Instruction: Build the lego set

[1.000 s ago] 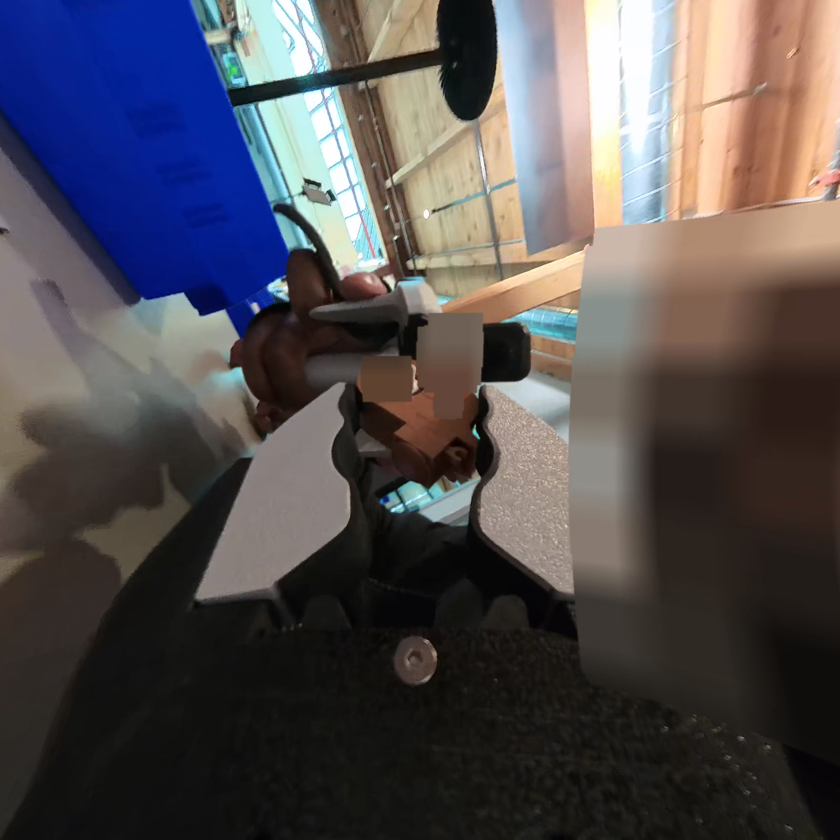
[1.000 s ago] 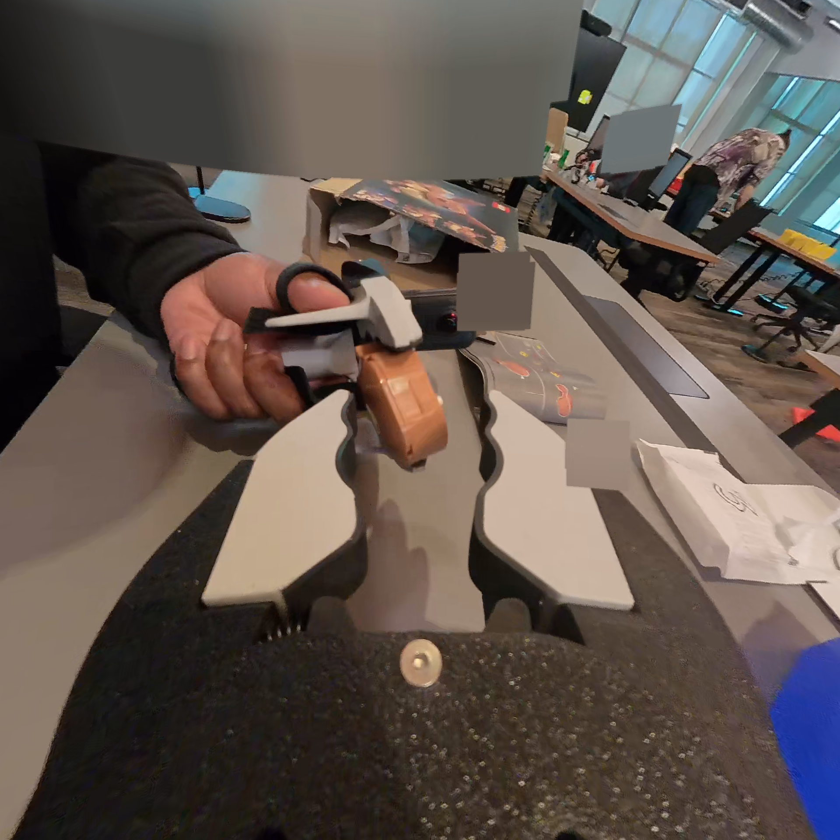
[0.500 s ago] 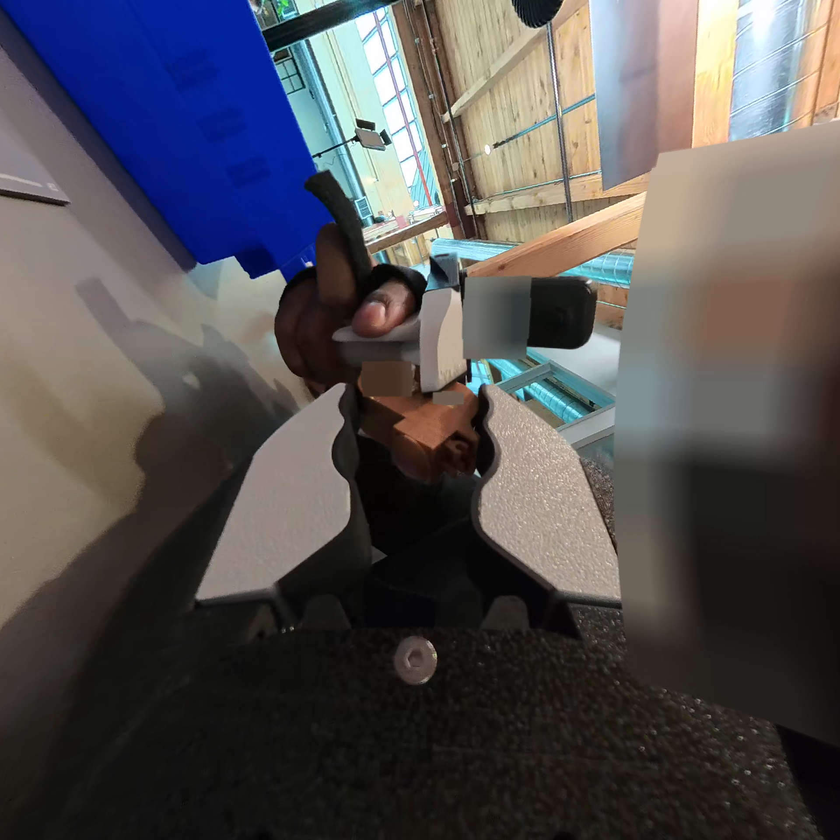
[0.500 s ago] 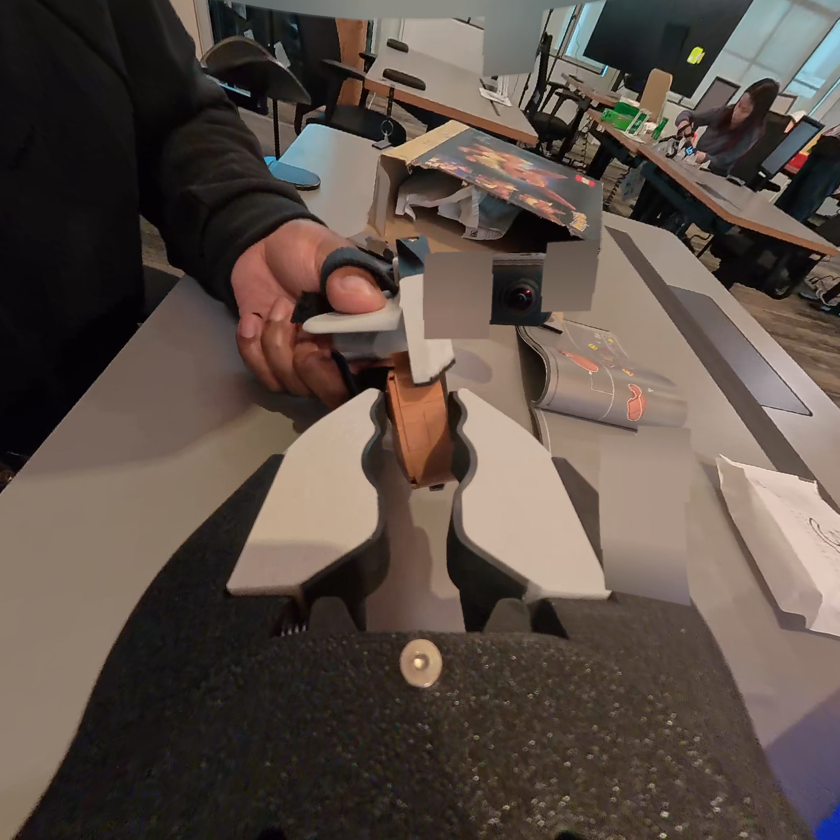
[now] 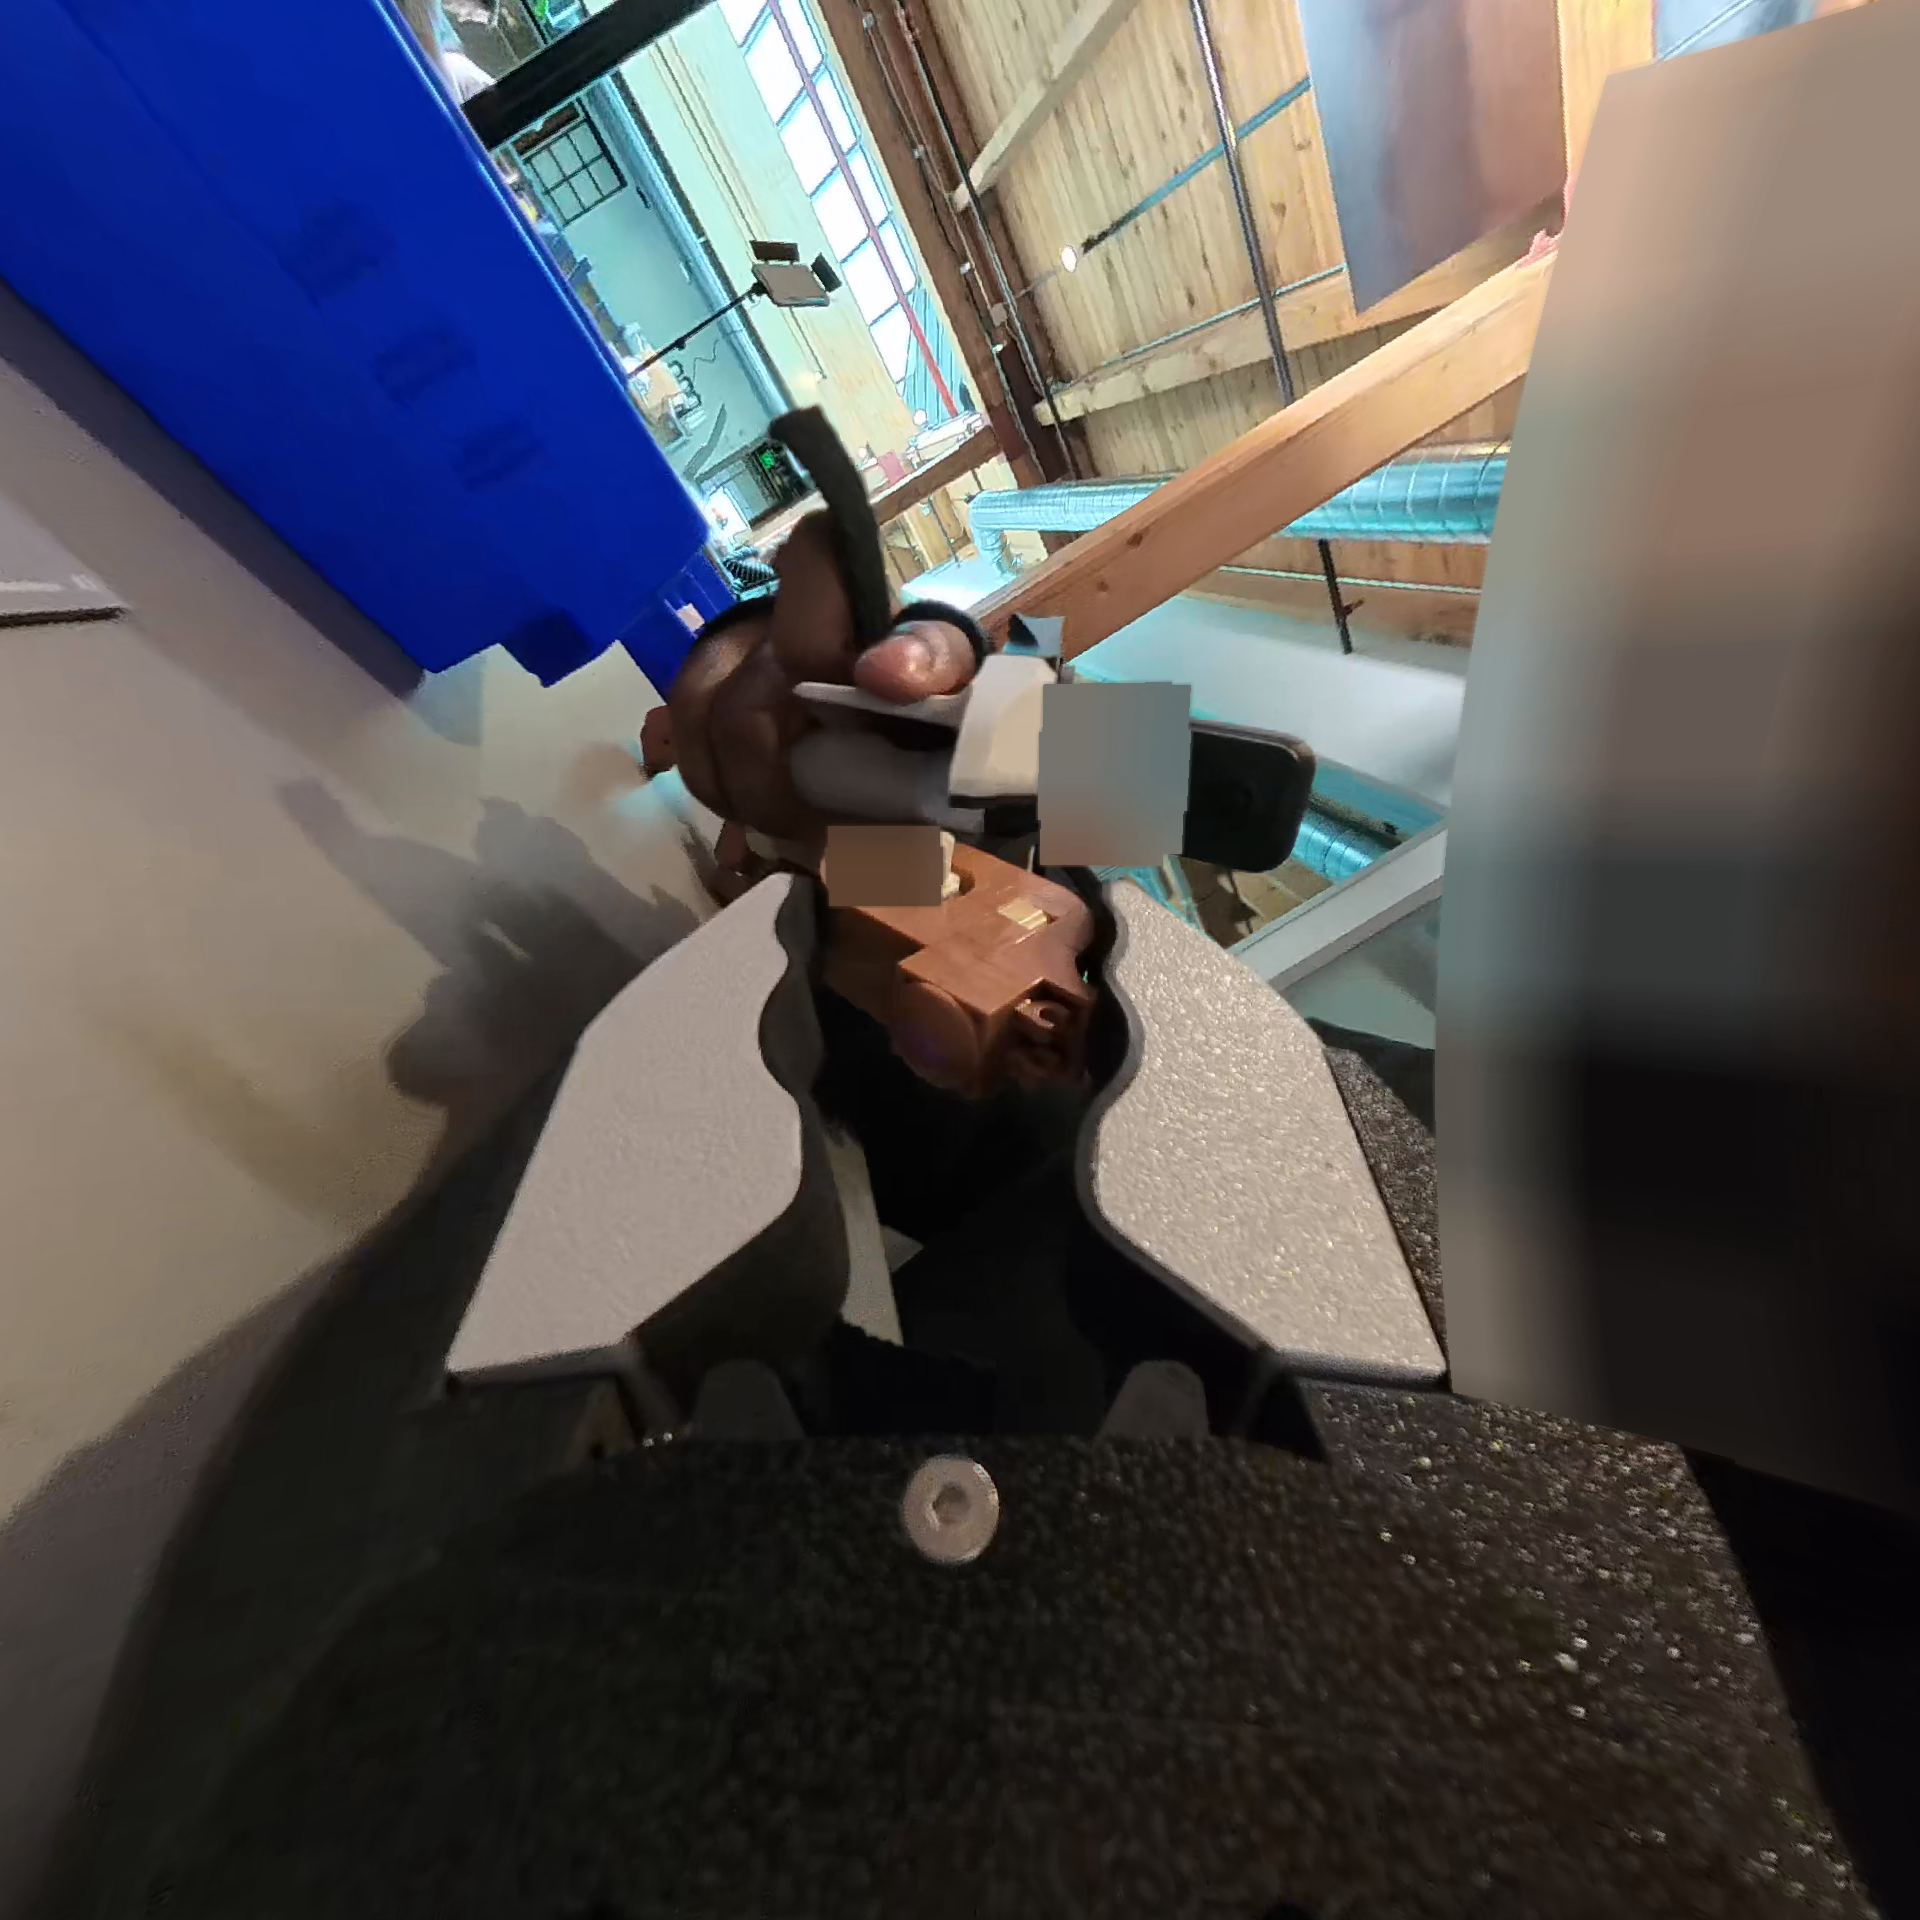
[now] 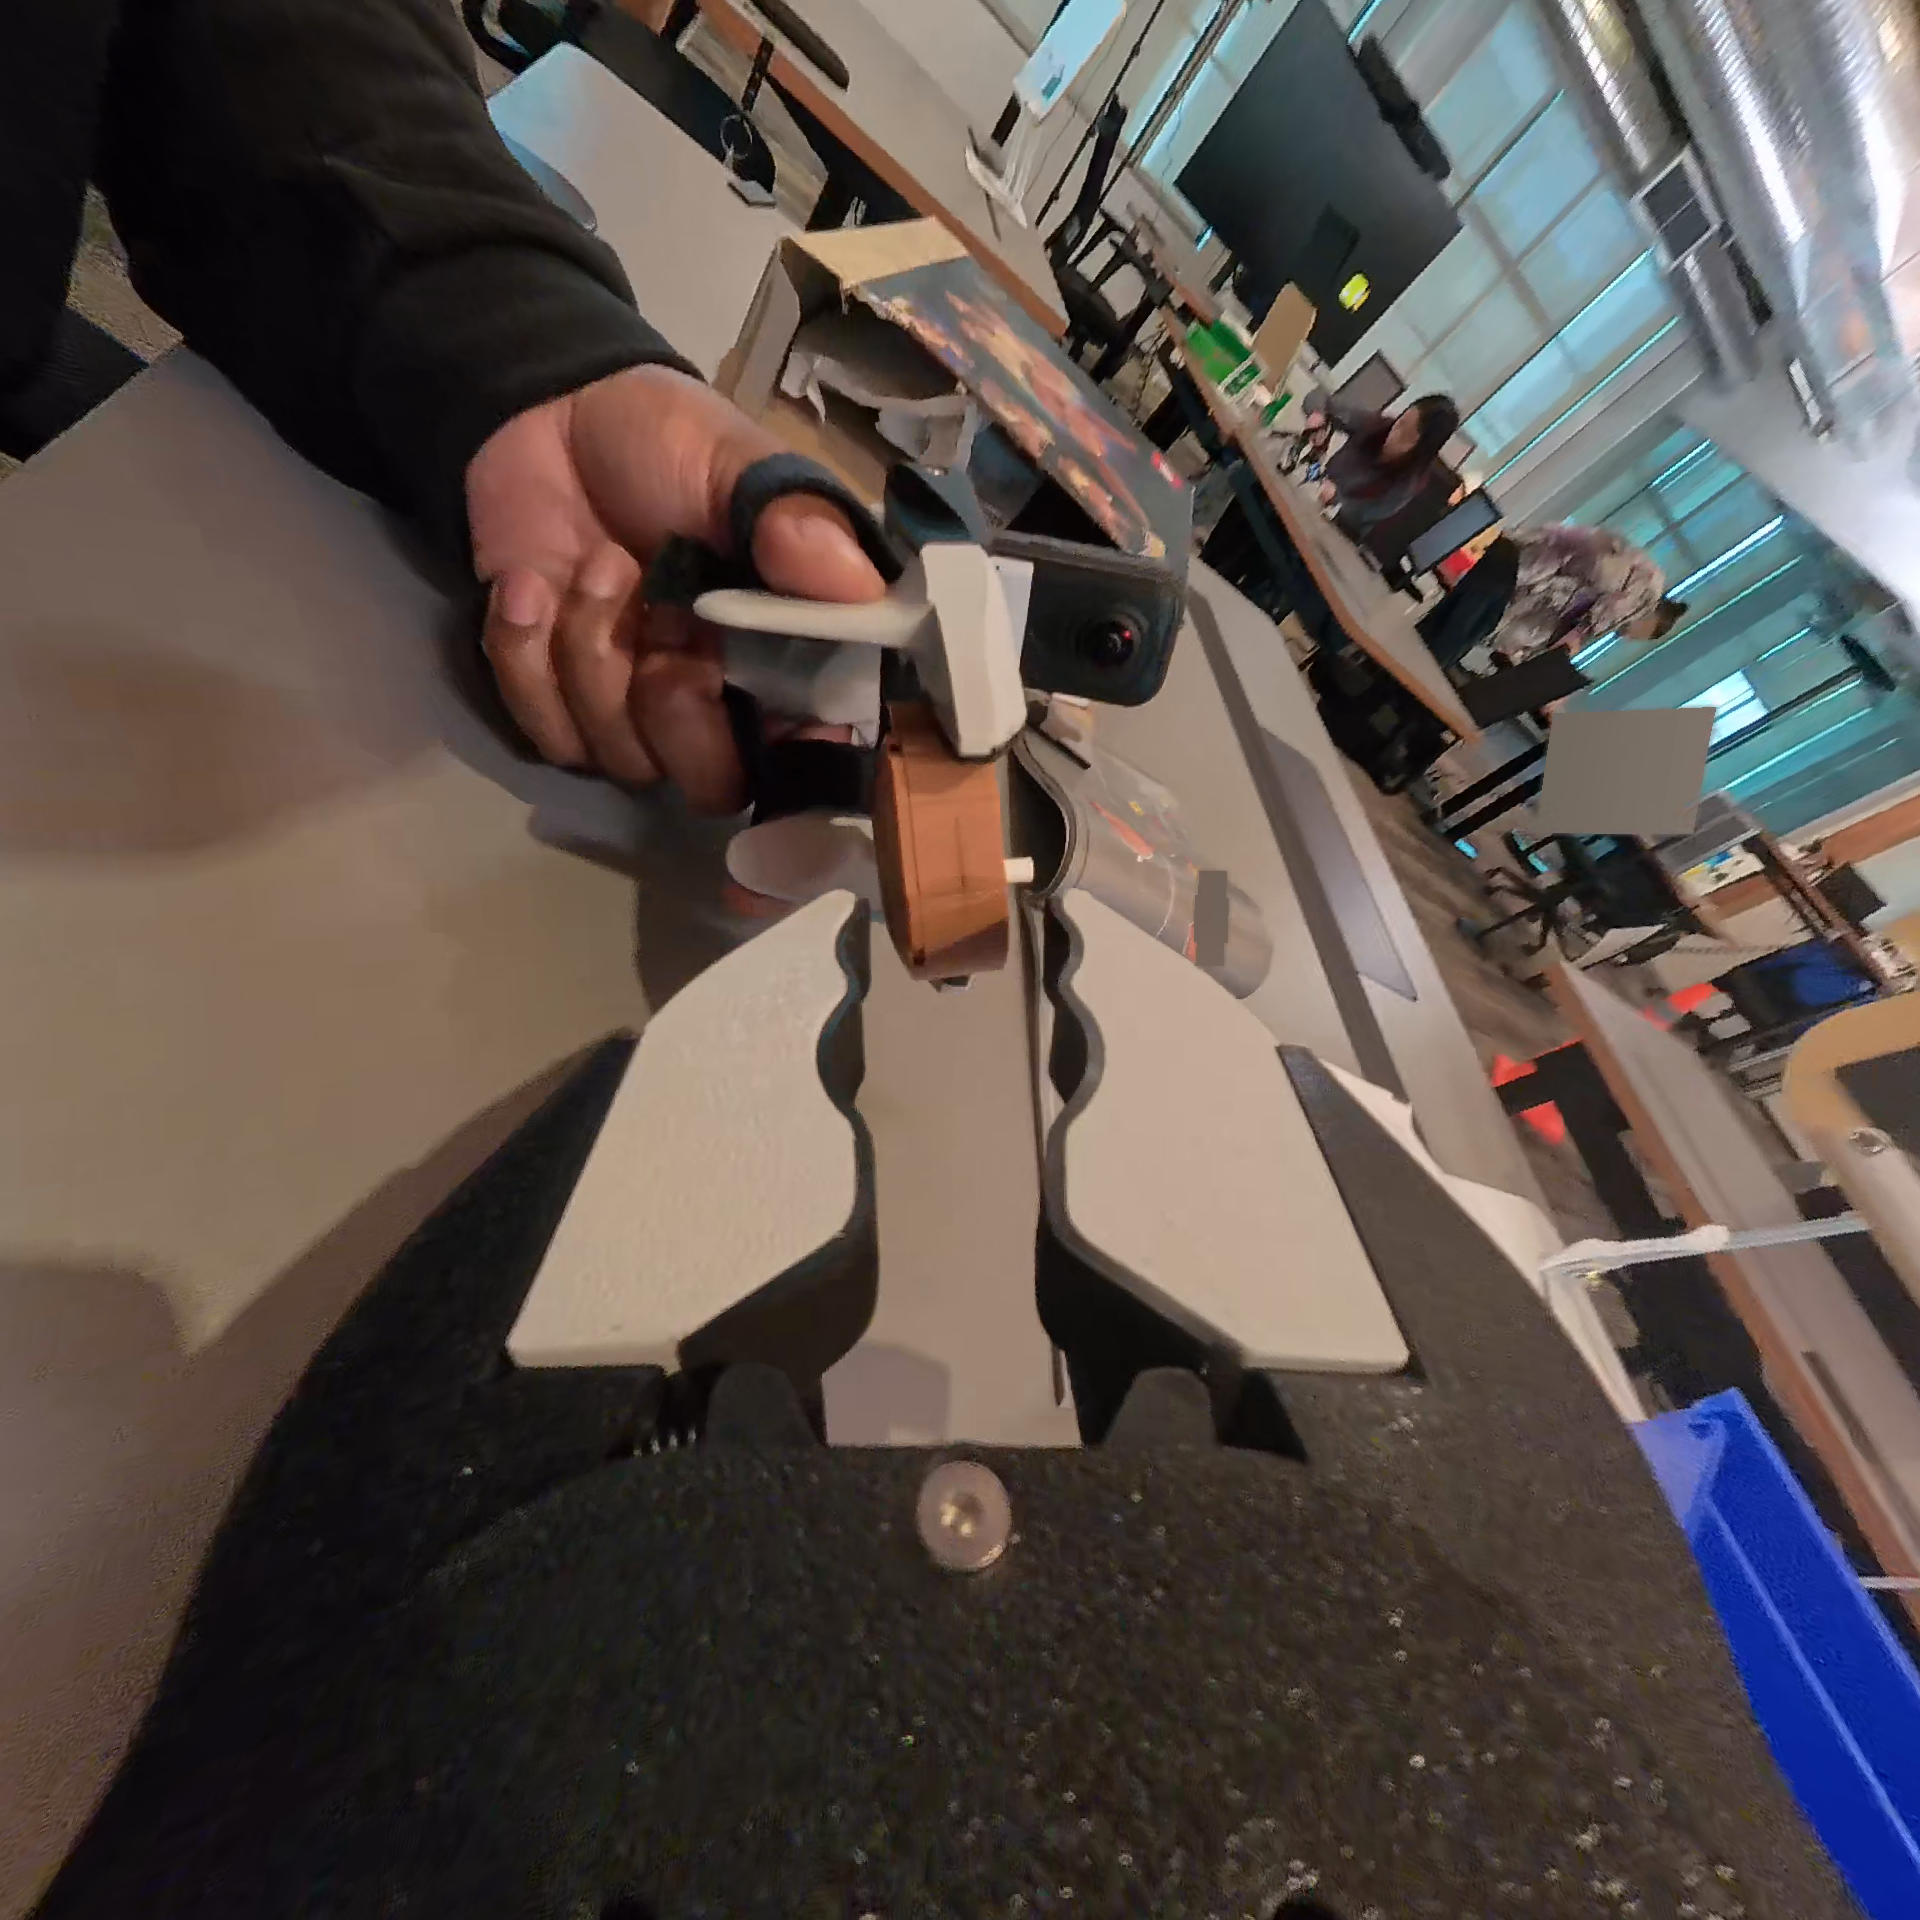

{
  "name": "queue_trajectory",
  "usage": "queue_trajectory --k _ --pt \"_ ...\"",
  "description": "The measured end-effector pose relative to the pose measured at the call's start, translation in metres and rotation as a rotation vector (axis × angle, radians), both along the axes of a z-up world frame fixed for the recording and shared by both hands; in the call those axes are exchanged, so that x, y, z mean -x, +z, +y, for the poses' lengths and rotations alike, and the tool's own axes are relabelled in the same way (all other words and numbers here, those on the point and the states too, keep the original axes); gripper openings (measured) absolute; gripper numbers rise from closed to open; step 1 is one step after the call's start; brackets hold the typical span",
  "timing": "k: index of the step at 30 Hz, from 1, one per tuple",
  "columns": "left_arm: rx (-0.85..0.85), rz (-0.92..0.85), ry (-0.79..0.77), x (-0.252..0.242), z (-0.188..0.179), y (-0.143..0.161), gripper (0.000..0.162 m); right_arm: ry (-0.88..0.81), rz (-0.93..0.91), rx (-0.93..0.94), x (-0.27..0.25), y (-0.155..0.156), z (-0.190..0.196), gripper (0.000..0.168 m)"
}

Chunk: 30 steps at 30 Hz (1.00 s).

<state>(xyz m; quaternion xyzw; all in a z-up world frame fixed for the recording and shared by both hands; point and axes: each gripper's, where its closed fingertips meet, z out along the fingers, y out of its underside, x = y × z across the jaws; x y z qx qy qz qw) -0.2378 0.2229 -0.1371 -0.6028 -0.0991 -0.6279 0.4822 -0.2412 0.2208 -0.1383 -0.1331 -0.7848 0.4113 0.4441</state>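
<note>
A brown lego assembly (image 5: 966,987) sits between the fingers of my left gripper (image 5: 951,914), which is shut on it and holds it in the air above the grey table (image 5: 208,987). In the right wrist view the same assembly (image 6: 940,862) looks like an orange-brown rounded block with a small white pin on its side. It hangs under the left gripper's white body (image 6: 966,644), which a hand (image 6: 623,582) holds. My right gripper (image 6: 951,920) has its tips on either side of the block's near end. Its jaws stand a little wider than the block, with thin gaps showing.
An open cardboard lego box (image 6: 935,343) and an instruction booklet (image 6: 1153,862) lie on the table behind the block. A white paper bag (image 6: 1382,1122) lies to the right. A blue bin (image 5: 312,312) stands at the table's edge, also low right in the right wrist view (image 6: 1818,1610). People sit at far desks. Left and right tips are no more than a few centimetres apart.
My right gripper moved up to the block and narrowed around it, then its jaws widened slightly. The left gripper kept hold of the assembly and turned it. Both views have tilted.
</note>
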Motion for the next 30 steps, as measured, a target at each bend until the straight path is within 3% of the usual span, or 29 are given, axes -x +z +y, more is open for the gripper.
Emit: queue_trajectory --k 6,14,20,23,30 --pt "0.007 0.061 -0.041 -0.007 -0.001 -0.004 0.05 0.005 -0.018 -0.098 0.0 -0.012 -0.004 0.023" --pt "0.044 0.04 -0.106 -0.015 -0.004 -0.01 0.05 0.074 -0.1 -0.081 -0.008 -0.018 -0.007 0.022" --pt "0.057 -0.007 -0.045 -0.005 0.002 -0.008 0.05 -0.011 -0.072 -0.09 0.002 -0.016 -0.002 0.023" --pt "0.073 0.022 -0.002 -0.001 0.005 -0.011 0.049 -0.023 -0.062 -0.089 0.003 -0.012 -0.006 0.034" --pt "0.078 0.037 -0.006 -0.004 0.005 -0.013 0.049 -0.055 -0.075 -0.124 0.012 -0.018 -0.013 0.024"
